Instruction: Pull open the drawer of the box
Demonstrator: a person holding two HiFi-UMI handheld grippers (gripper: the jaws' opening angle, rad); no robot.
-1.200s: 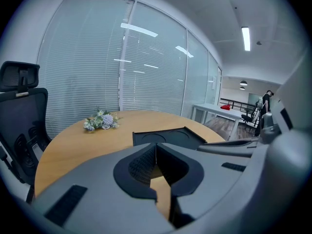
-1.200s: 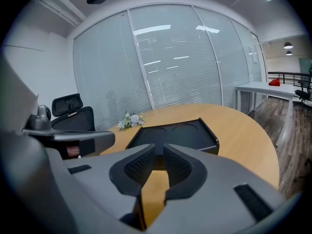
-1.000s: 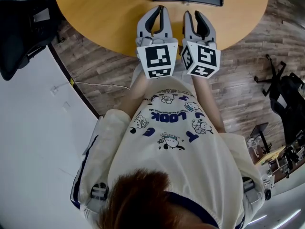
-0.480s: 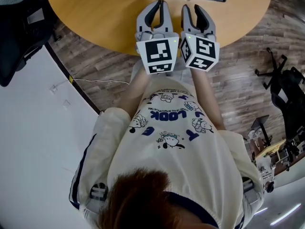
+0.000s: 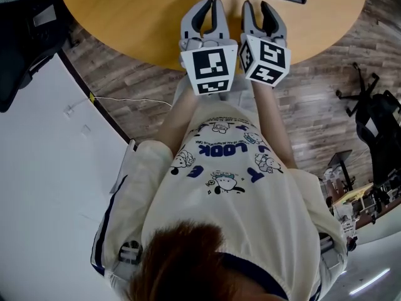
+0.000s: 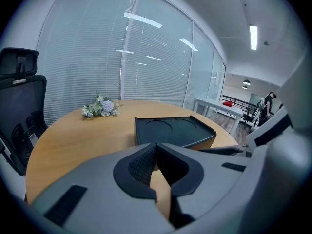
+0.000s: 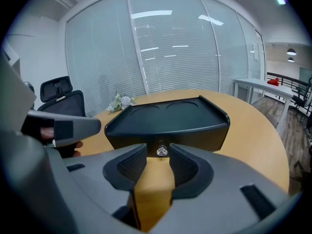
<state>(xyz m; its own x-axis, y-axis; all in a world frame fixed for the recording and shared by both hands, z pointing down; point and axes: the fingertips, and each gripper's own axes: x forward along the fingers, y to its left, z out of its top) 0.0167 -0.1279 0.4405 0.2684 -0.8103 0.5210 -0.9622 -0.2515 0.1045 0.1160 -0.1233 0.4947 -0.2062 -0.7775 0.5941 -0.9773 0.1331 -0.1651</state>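
— Round wooden table [image 5: 125,17]. How is the left gripper [image 6: 156,147]?
— Pressed together, empty.
— And the right gripper [image 7: 158,150]?
— Its jaws have just been opening. They stand spread before the black box [image 7: 165,113] on the table, its knob [image 7: 161,151] in the gap, not pinched.

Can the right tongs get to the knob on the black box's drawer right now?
Probably yes: the right tongs, just opened and empty, face the knob with only bare table between.

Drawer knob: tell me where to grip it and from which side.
Pinch the small shiny knob itself, centred on the black box's front; it alone juts from that flat face. Come straight from the front with the right gripper: its jaws, just opened wider, hold nothing and frame the knob ahead.
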